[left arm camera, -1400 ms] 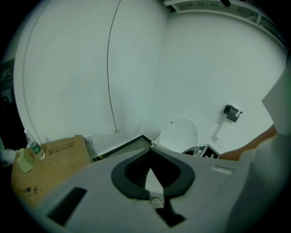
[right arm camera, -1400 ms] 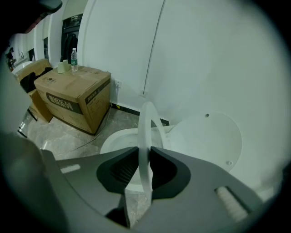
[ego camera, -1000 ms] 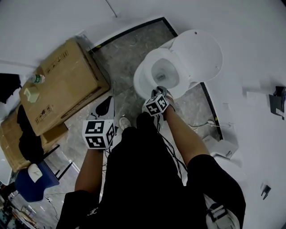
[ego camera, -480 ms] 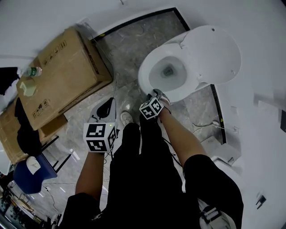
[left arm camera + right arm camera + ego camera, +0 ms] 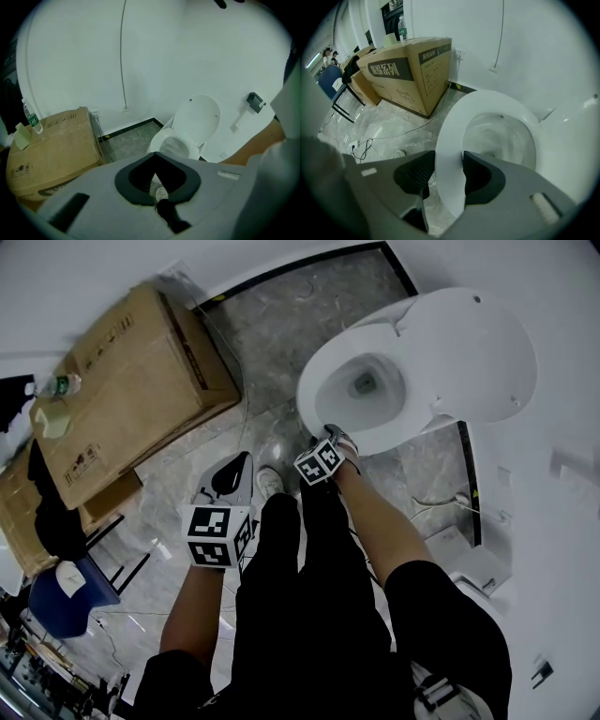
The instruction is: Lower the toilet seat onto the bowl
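Note:
The white toilet seat (image 5: 323, 390) lies flat on the bowl (image 5: 366, 385), and the lid (image 5: 473, 352) stands raised behind it. My right gripper (image 5: 330, 435) is at the seat's front rim. In the right gripper view the rim of the seat (image 5: 449, 140) runs between the jaws of that gripper (image 5: 449, 161), which are opening and no longer clamp it. My left gripper (image 5: 234, 467) hangs over the floor to the left, away from the toilet. Its jaws meet at the tips, shut on nothing (image 5: 157, 153), and it looks toward the seat (image 5: 176, 143) and the lid (image 5: 199, 117).
A large cardboard box (image 5: 141, 381) stands left of the toilet, with a water bottle (image 5: 58, 385) on it. A blue chair (image 5: 66, 601) sits at the lower left. Cables (image 5: 361, 145) trail over the marble floor. The person's black-clad legs and a shoe (image 5: 267, 482) are right under the grippers.
The view has swung, so the toilet now sits higher and further right. The right gripper stays at the seat's front rim. The left gripper has dropped slightly.

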